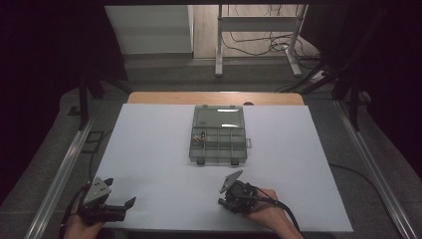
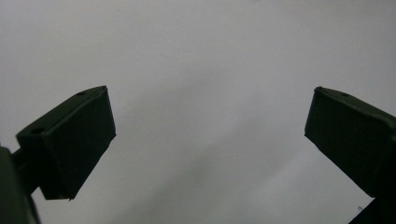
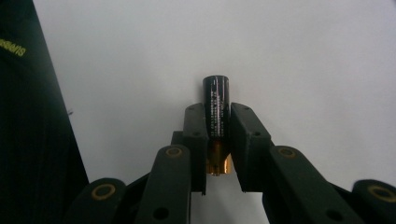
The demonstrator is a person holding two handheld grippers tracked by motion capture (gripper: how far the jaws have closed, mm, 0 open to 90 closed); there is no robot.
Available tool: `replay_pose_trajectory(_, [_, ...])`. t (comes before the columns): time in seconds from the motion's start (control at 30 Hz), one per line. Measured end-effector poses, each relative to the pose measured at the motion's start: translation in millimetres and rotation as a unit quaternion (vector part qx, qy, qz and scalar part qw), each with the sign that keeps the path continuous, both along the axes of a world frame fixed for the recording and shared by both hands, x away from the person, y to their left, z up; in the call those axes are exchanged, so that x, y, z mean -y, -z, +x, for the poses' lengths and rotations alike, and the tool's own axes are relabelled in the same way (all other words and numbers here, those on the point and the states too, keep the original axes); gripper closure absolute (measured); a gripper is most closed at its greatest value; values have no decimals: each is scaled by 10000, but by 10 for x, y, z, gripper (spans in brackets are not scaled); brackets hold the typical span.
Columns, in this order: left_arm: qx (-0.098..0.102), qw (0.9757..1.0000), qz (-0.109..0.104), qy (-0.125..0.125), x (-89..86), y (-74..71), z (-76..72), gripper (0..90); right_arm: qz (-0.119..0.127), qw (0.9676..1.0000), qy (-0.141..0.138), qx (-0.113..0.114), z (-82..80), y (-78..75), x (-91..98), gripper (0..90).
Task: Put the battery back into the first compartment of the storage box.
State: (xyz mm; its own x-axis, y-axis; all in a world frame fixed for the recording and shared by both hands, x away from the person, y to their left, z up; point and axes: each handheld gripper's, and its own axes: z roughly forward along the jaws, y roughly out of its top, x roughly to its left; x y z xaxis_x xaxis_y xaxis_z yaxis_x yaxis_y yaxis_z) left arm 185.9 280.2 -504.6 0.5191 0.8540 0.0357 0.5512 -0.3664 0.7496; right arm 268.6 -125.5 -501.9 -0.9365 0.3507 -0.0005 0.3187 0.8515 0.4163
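Black, glossy cylindrical battery [image 3: 216, 105] (copper-coloured end toward the camera) sits pinched between the right gripper [image 3: 217, 122] jaws over the matte white table [image 1: 159, 164], while the left gripper [image 2: 208, 121] gapes wide, empty.

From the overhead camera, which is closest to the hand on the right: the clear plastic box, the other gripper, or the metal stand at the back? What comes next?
Measured from the right hand:
1. Compartment box, open at the table's middle, just ahead.
2. Left gripper, at the near left corner, jaws spread.
3. Metal stand, on the floor beyond the table's far edge.
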Motion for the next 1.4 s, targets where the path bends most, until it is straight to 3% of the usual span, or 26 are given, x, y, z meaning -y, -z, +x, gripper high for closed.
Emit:
replay_pose_trajectory(0.4, [-2,10000,9,6,2,1,1,25,320,9988,361,45,71,-91,78,758])
replay_pose_trajectory(0.73, [-10,10000,12,10,2,2,3,25,688,9958,593,73,153,-194,155,758])
replay_pose_trajectory(1.4, [-12,10000,-23,3,-6,1,4,26,986,9904,940,250,382,-355,178,758])
